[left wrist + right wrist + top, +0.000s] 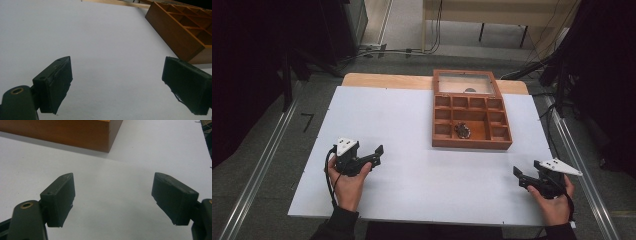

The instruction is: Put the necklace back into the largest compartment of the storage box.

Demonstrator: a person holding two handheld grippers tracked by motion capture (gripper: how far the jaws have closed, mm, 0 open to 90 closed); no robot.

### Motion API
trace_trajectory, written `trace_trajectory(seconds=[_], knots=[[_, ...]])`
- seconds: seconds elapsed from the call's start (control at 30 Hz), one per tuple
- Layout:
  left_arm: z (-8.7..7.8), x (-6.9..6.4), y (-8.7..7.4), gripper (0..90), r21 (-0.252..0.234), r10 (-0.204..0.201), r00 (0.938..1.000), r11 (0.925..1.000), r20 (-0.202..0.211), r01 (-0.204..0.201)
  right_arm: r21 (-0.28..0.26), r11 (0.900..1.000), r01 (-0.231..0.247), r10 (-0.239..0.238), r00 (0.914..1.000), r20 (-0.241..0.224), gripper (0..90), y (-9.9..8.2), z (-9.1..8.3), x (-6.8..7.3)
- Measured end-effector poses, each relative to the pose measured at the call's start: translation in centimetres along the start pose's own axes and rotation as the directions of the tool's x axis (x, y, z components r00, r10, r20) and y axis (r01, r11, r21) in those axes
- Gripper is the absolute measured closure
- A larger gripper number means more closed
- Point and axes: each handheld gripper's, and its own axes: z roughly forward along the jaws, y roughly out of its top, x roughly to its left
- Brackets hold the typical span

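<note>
Both tongs sit spread and empty at the near edge. The wooden compartment box (471, 122) lies far and right of centre, a small dark trinket (462, 131) in its big middle cell. Right gripper (523, 180) is somewhat nearer than left gripper (374, 155).

A dim workroom around a white work surface

The white surface (412, 150) lies on a light wooden top whose far edge (382, 80) shows beyond it. Grey floor (302, 110) spreads on both sides, crossed by metal rails at left (259, 170) and right (582, 175). Dark equipment (257, 50) stands at far left, a pale wooden bench (502, 12) at the back, and black cables (412, 50) trail over the floor before it.
</note>
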Motion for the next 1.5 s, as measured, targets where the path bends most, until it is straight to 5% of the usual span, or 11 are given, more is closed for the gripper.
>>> trace_trajectory(seconds=[1.0, 1.4, 1.5], knots=[[-1.3, 1.7, -0.7, 9.9, 0.004, -0.007, 0.9998, 1.0000, -0.017, 0.007, 0.003, 1.0000, -0.002, 0.002, 1.0000, 0.004, 18.0, -0.1, -0.1, -0.1], [-2.1, 3.3, -1.1, 9.5, 0.006, -0.021, 0.9982, 0.9998, -0.055, 0.021, 0.002, 1.0000, 0.000, 0.000, 1.0000, 0.004, 17.6, -0.1, 0.0, 0.0], [-1.9, 3.7, -1.3, 7.5, 0.017, -0.009, 0.9969, 0.9998, -0.078, 0.010, -0.009, 0.9998, -0.021, 0.020, 0.9995, -0.026, 16.9, 0.1, -0.3, 0.0]])
